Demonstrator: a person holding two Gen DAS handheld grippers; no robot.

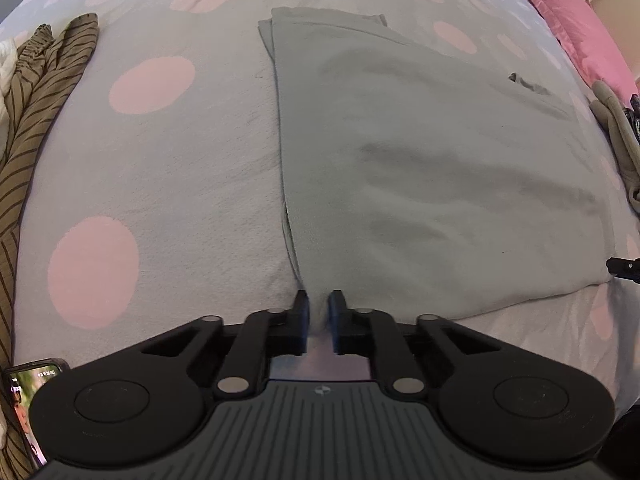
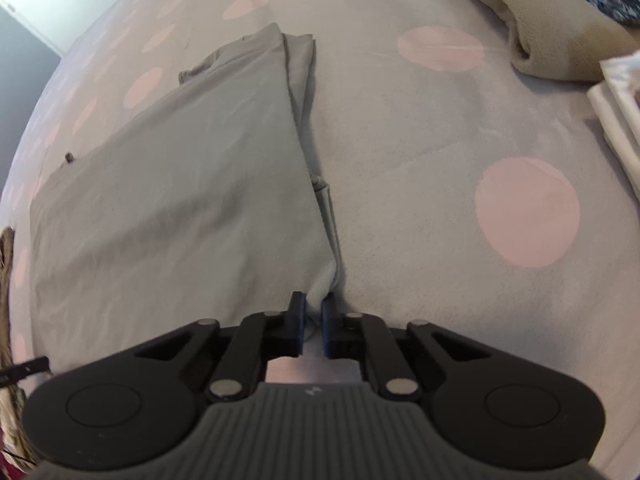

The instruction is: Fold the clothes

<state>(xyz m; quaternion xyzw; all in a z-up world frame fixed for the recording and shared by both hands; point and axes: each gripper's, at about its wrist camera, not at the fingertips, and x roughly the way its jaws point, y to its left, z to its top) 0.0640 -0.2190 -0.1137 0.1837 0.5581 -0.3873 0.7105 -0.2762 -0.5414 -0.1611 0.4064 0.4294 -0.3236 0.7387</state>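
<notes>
A grey garment point(image 1: 420, 152) lies folded lengthwise on the bedspread, running away from me; it also shows in the right wrist view point(image 2: 180, 200). My left gripper point(image 1: 319, 304) is shut on the garment's near left corner, with cloth pinched between the fingers. My right gripper point(image 2: 313, 306) is shut on the garment's near right corner, where the layered edge bunches between the fingers. A tip of the right gripper point(image 1: 624, 268) shows at the right edge of the left wrist view.
The bedspread point(image 1: 160, 180) is lilac with pink dots. Striped olive clothes point(image 1: 36, 100) lie on the left, with a phone point(image 1: 28, 396) near them. A pink pillow point(image 1: 572, 20) lies far right. Beige clothes point(image 2: 532, 12) and white folded items point(image 2: 620, 116) lie on the right.
</notes>
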